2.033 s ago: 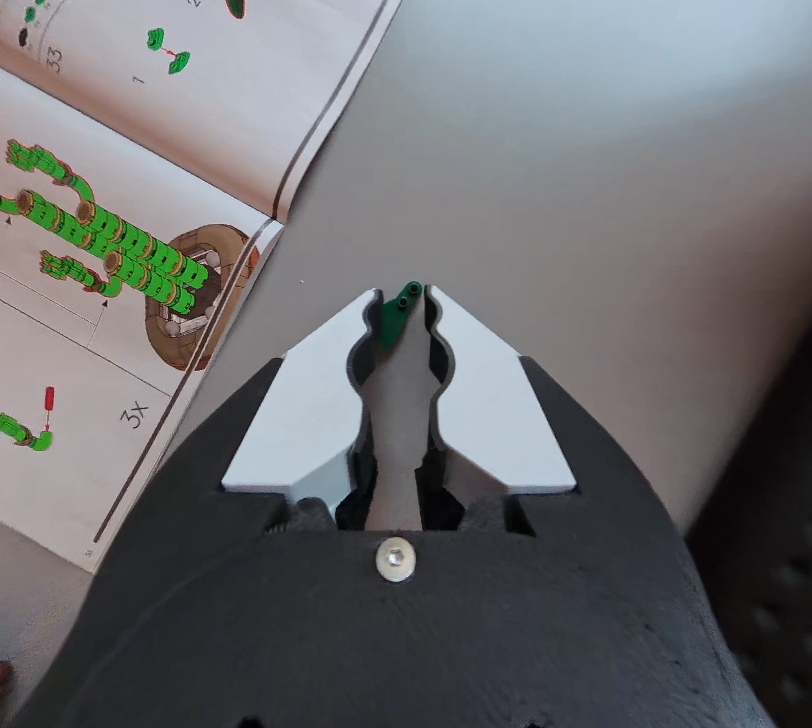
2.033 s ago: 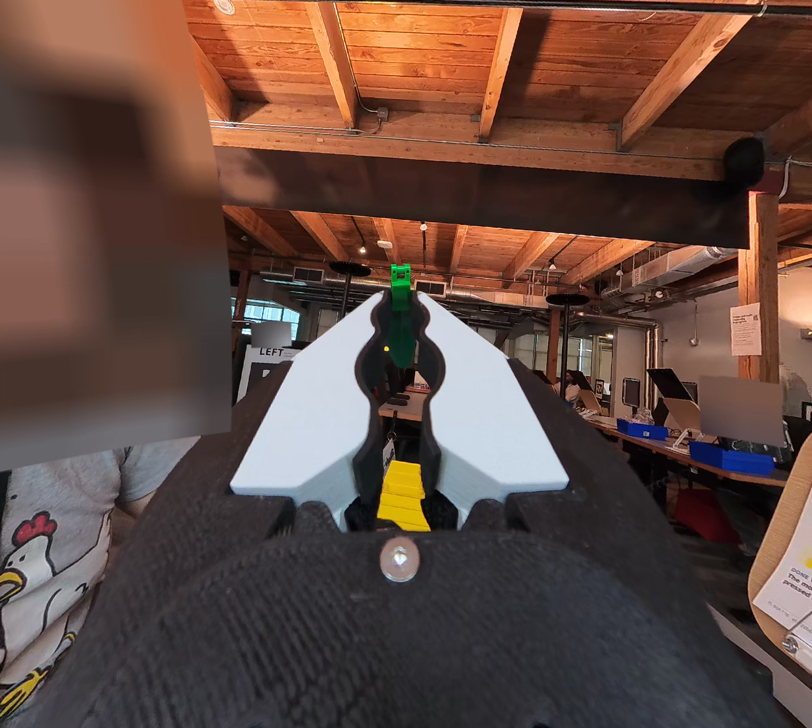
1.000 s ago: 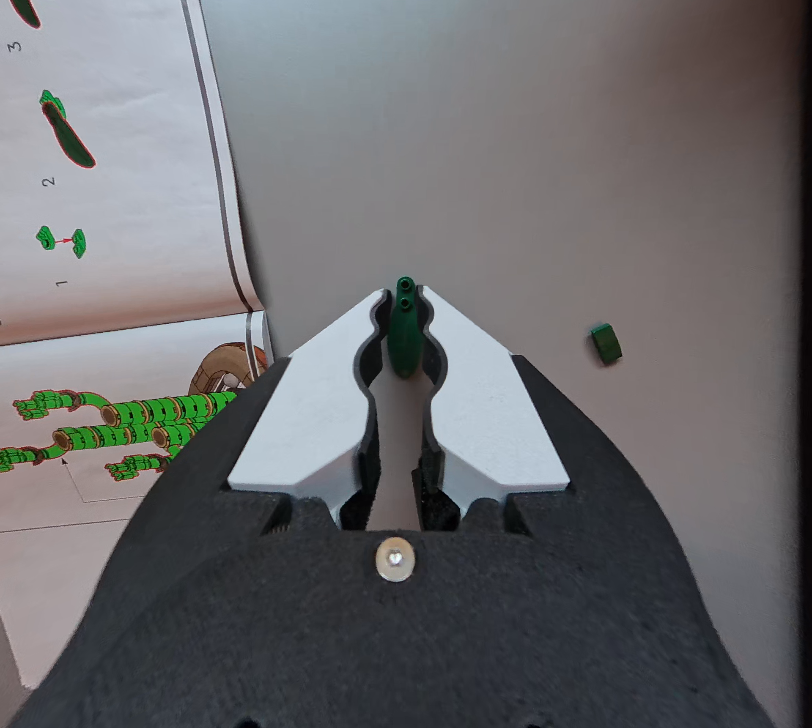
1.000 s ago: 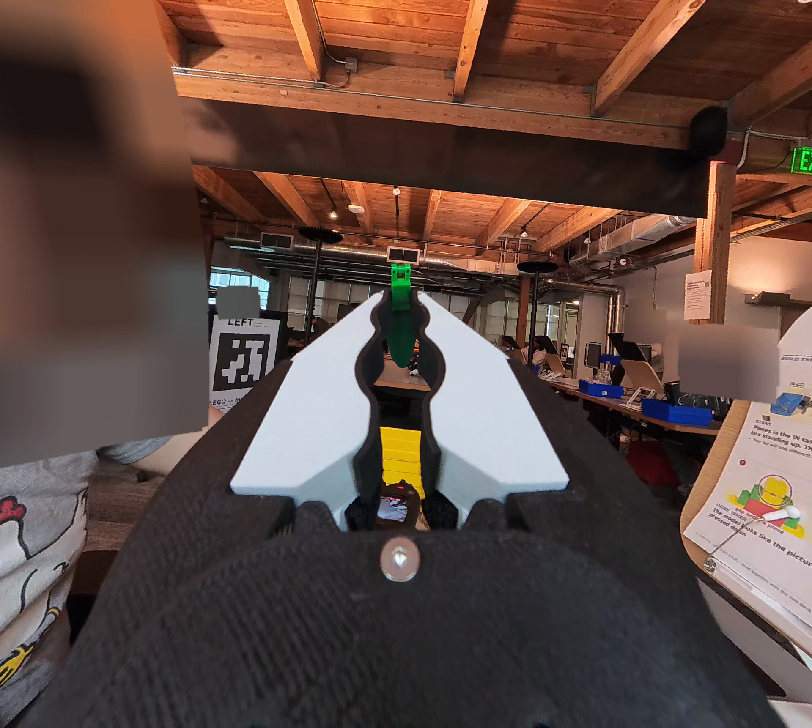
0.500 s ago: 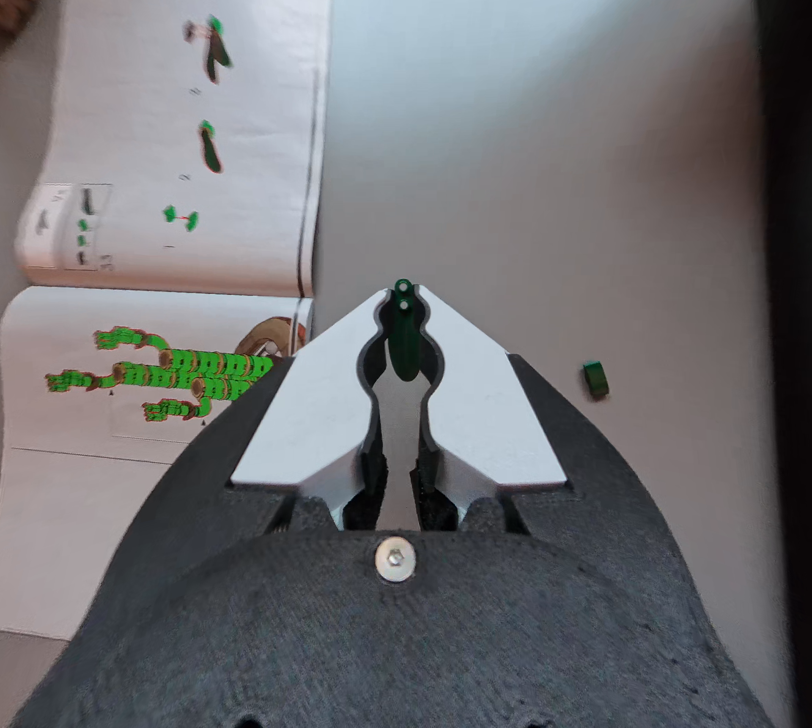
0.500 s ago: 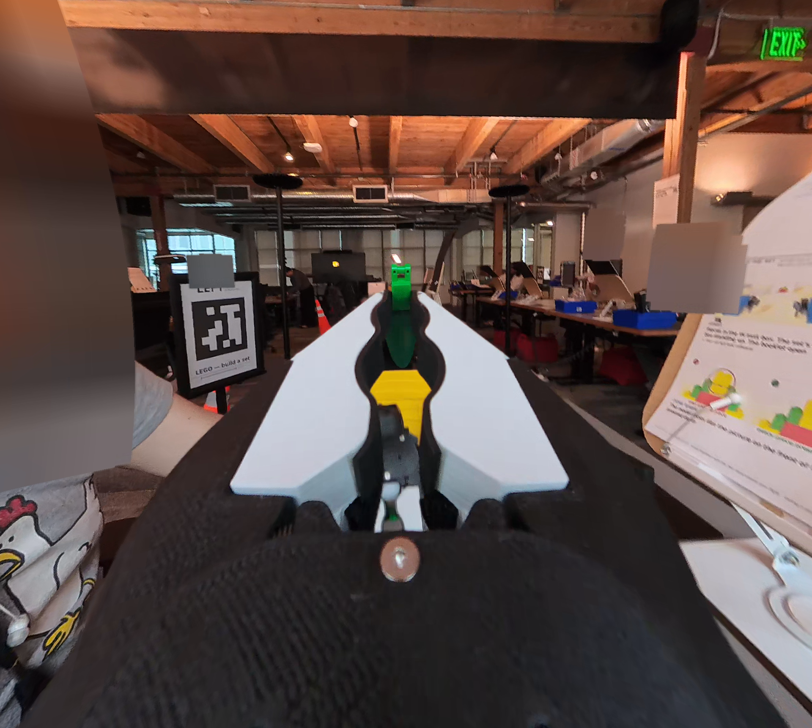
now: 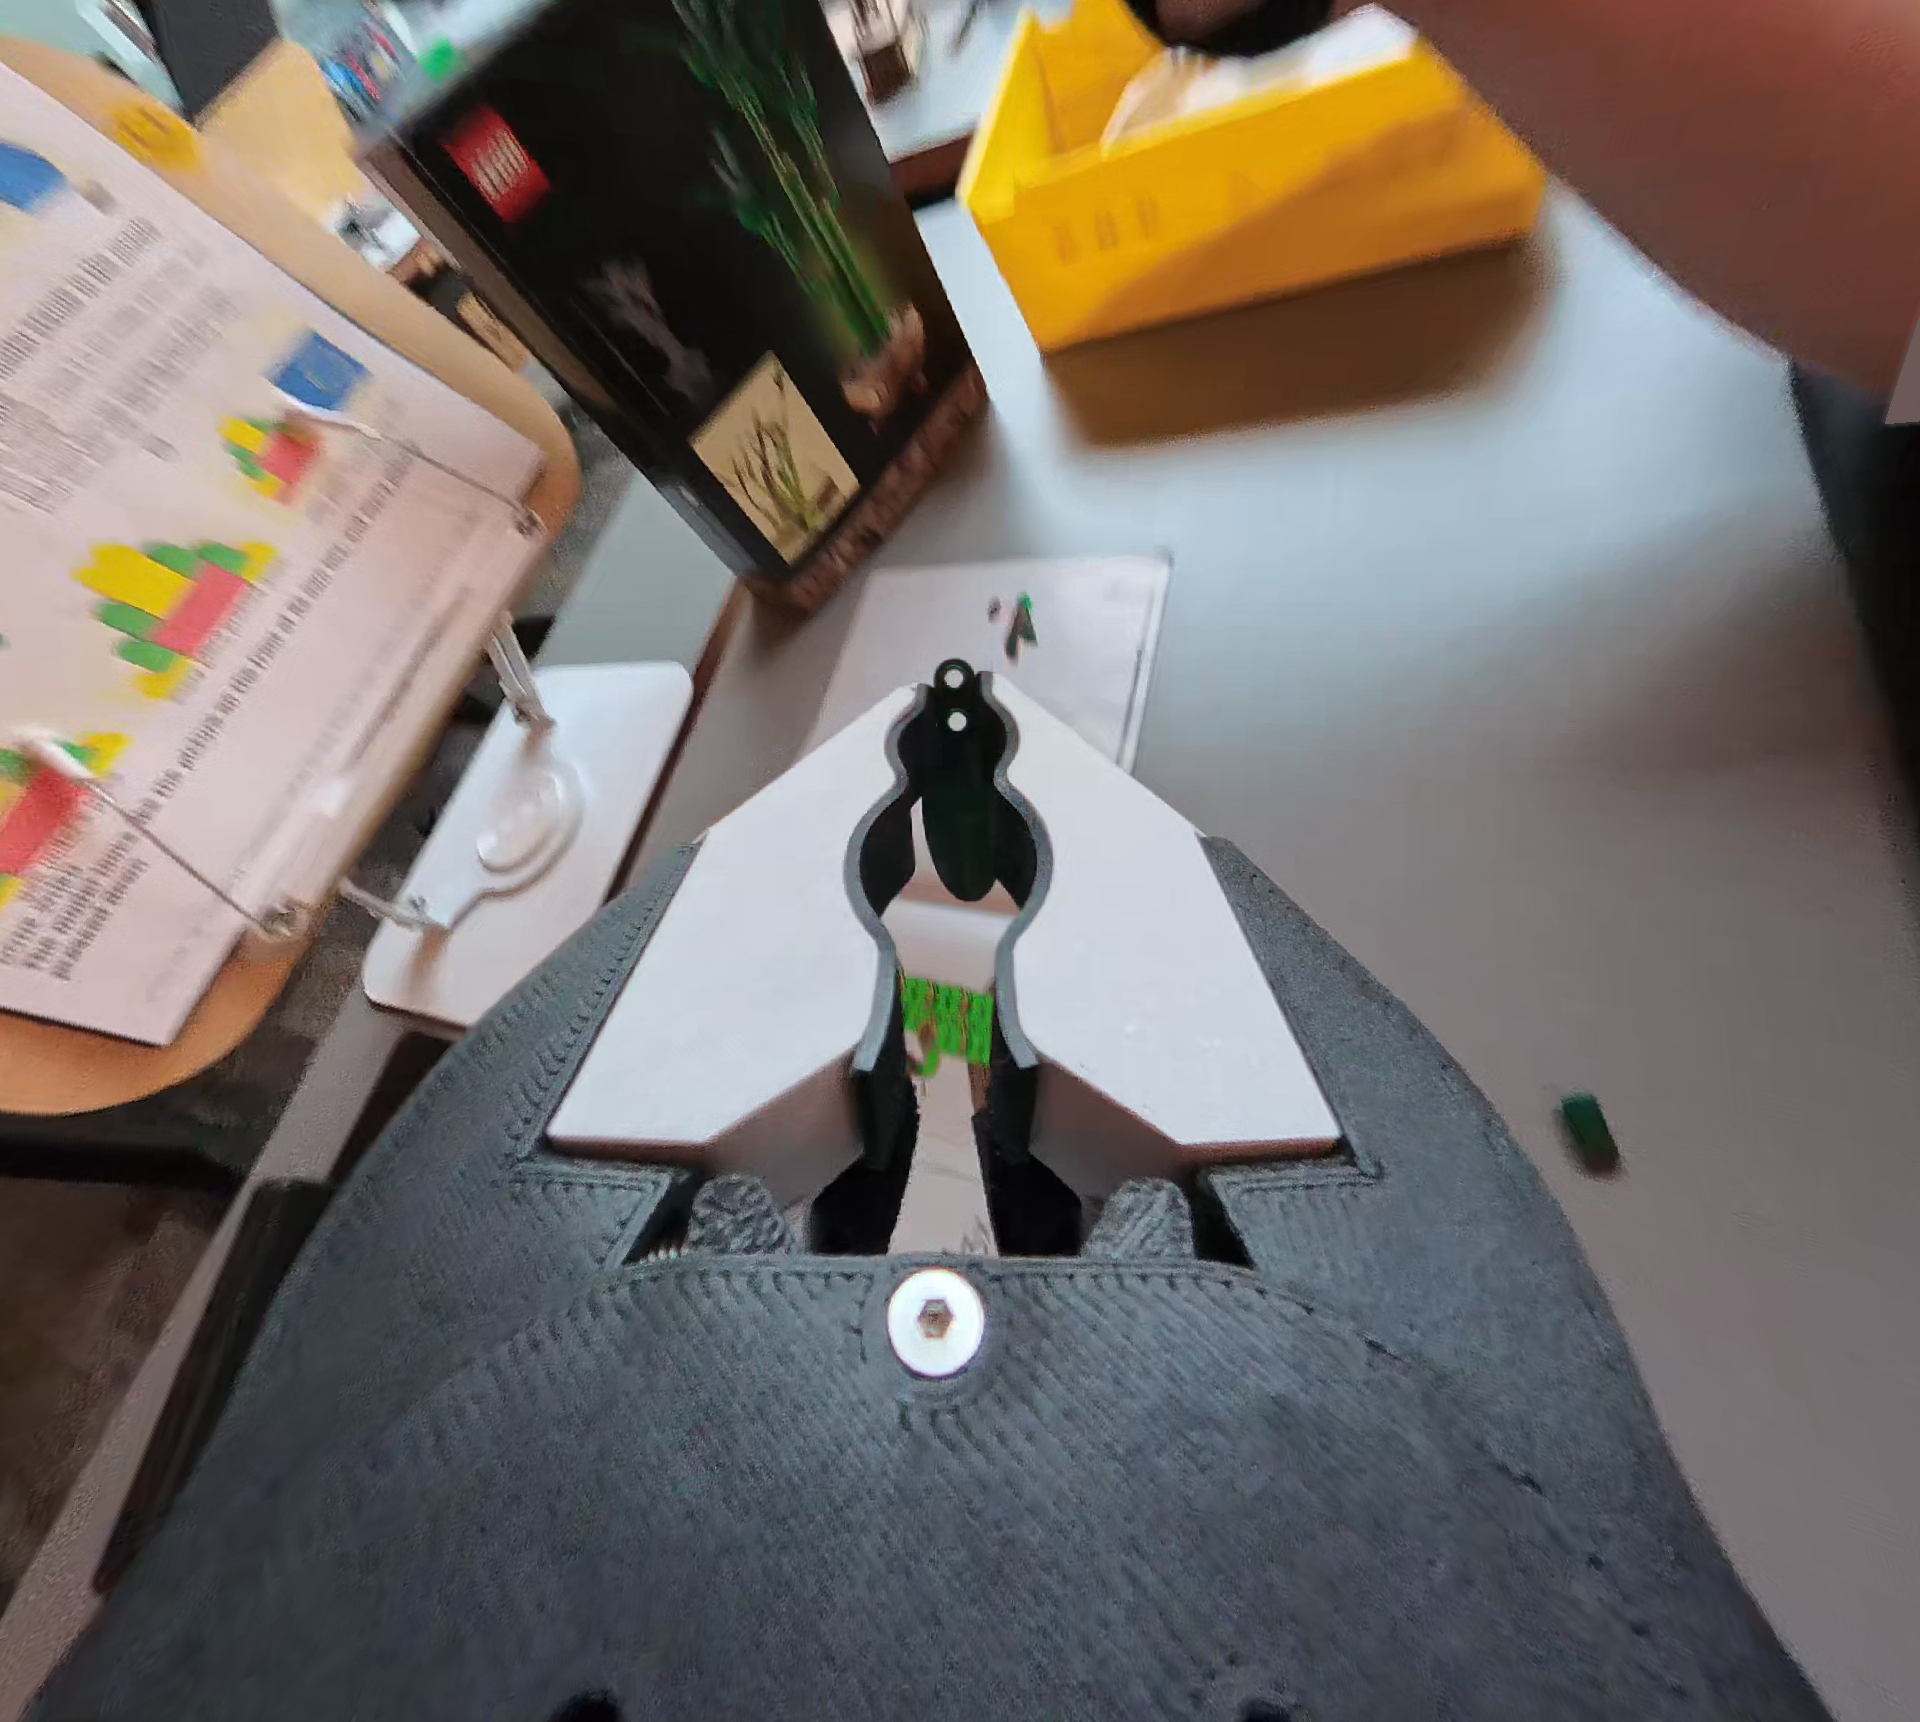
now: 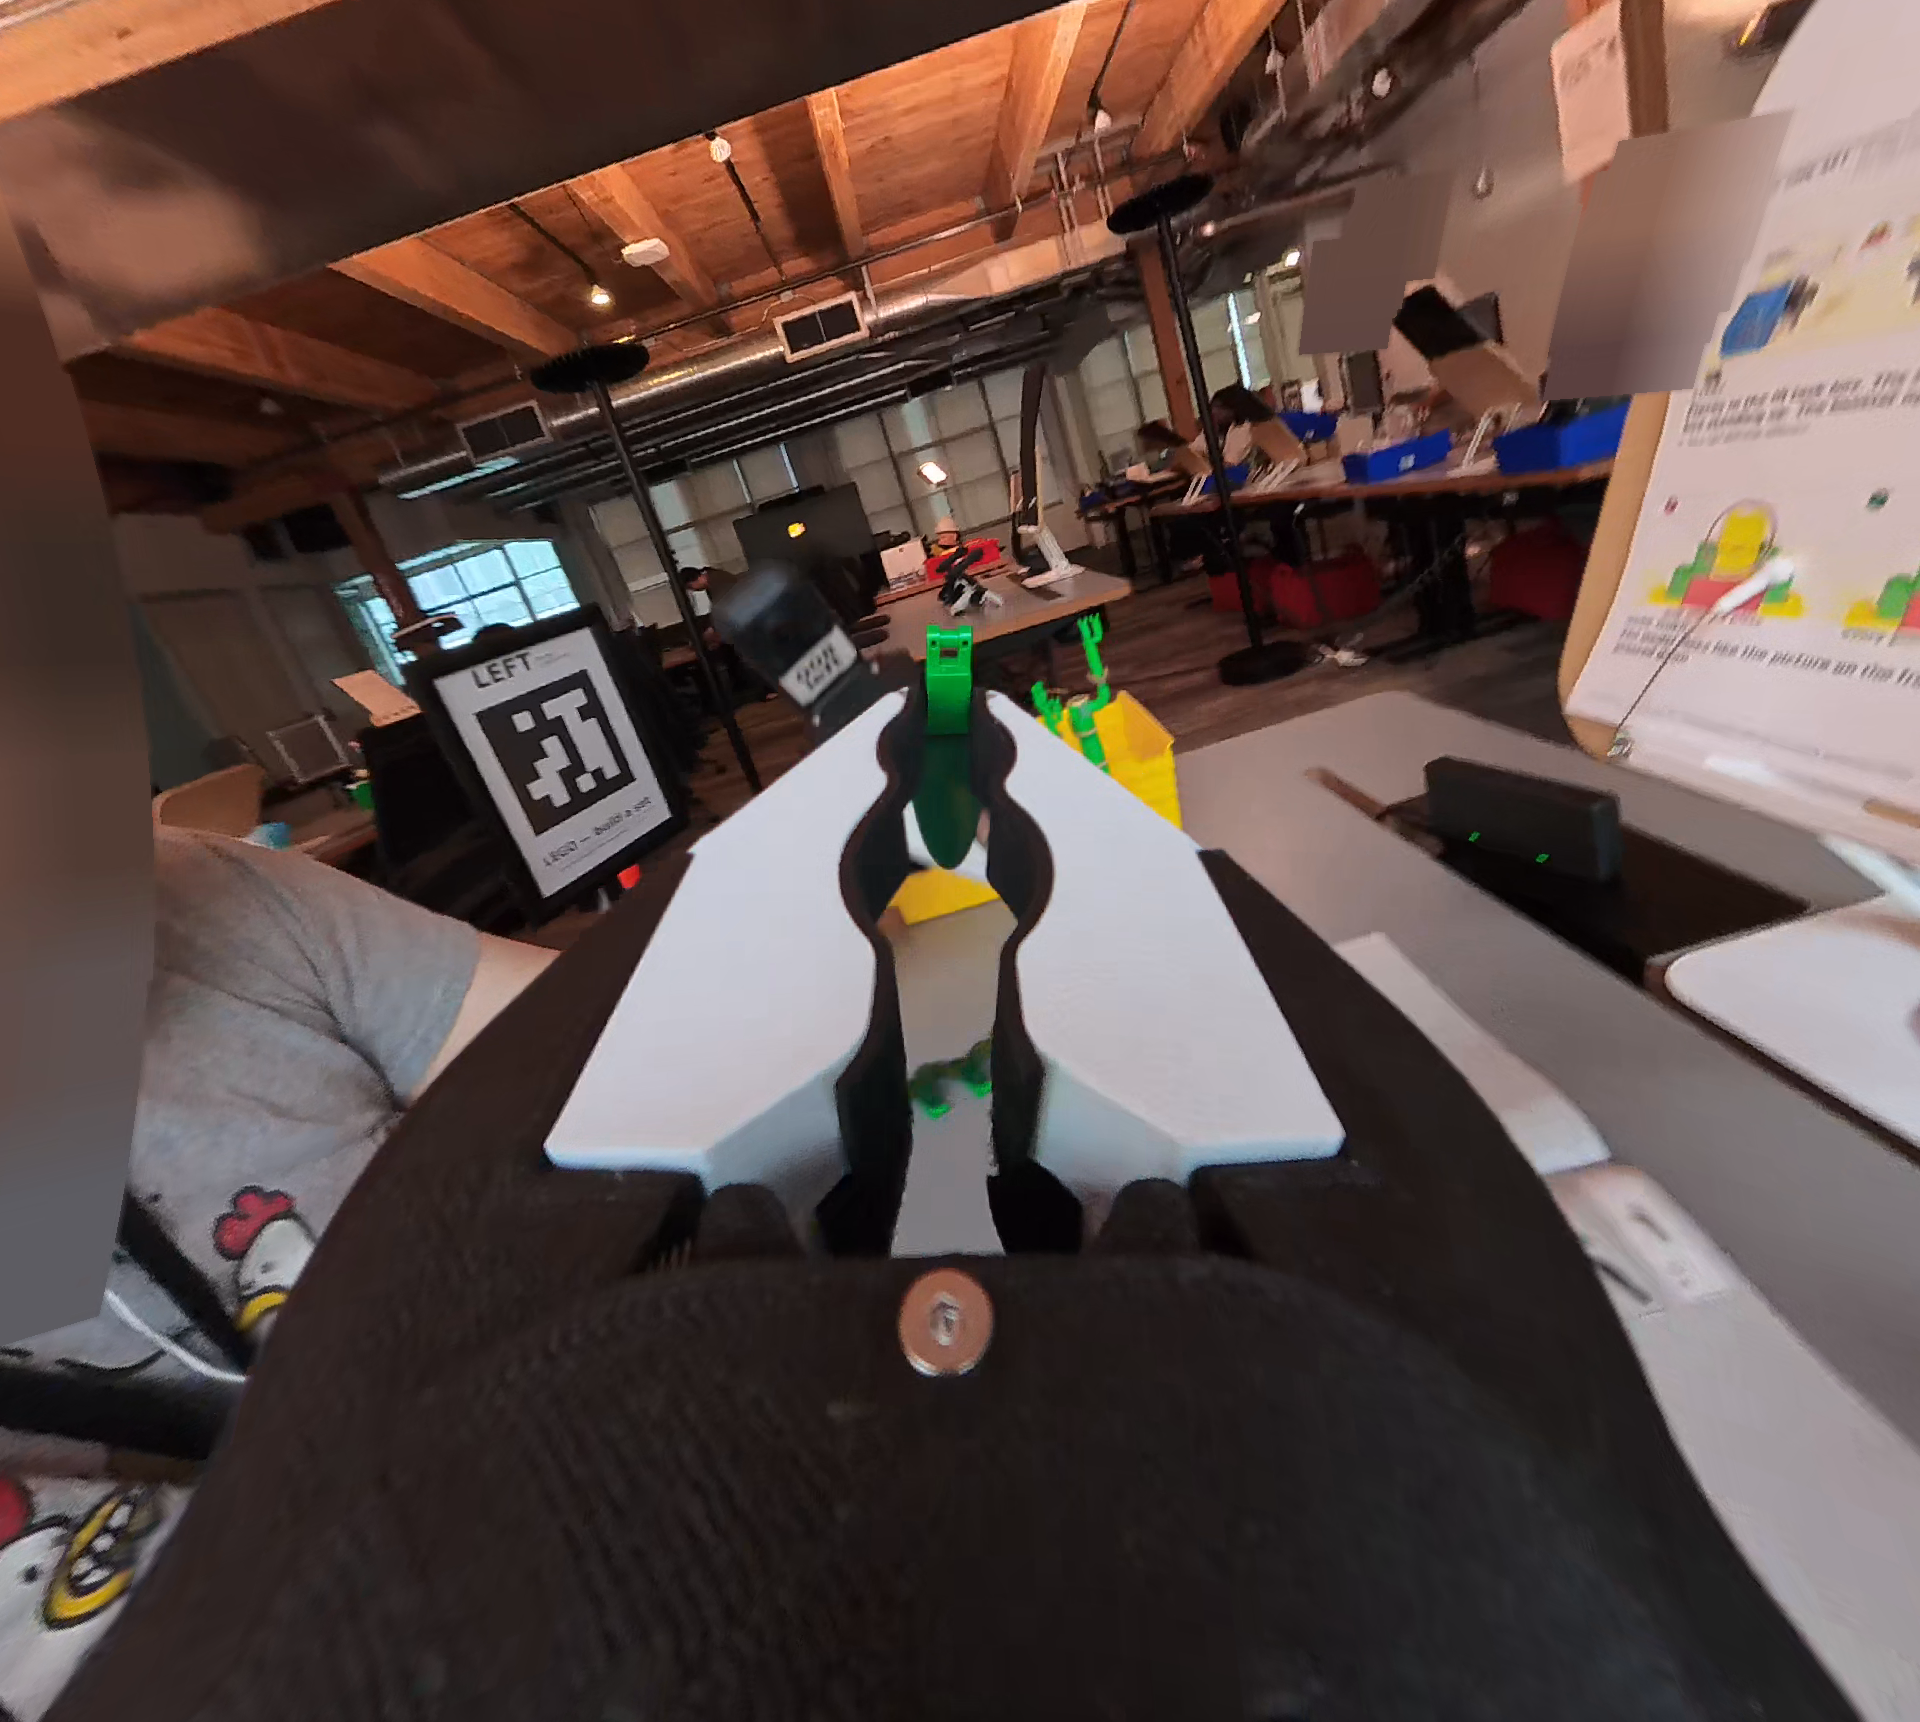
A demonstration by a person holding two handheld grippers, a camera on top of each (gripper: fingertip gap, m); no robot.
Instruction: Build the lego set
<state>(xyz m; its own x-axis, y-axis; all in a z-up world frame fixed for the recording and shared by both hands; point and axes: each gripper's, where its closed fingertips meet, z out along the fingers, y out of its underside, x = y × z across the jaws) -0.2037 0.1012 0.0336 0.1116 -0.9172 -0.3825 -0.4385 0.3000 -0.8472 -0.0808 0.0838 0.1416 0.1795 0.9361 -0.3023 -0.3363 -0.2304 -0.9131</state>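
My left gripper [image 7: 961, 701] is shut on a dark green leaf piece [image 7: 964, 815], whose two-holed end sticks out past the tips, above the grey table [image 7: 1455, 737]. The open instruction booklet [image 7: 1081, 633] lies just beyond it. My right gripper [image 8: 945, 706] is shut on a green leaf [image 8: 943, 805] with a bright green clip piece [image 8: 948, 664] at its tip, held in the air. A partly built green bamboo stalk [image 8: 1086, 716] stands in a yellow bin [image 8: 1138, 773] behind it.
The dark set box [image 7: 707, 238] and a yellow bin [image 7: 1247, 218] stand at the table's far side. A small dark green piece [image 7: 1590, 1127] lies on the right. A clipboard stand with a sheet [image 7: 208, 581] is on the left. A person's arm [image 7: 1558, 62] reaches across the top right. The tips of one gripper are about 15 cm away from the tips of the other.
The left view has swung up from looking straight down at the table to looking across it. The right view has tipped down from the ceiling toward the table. Both grippers kept their pieces.
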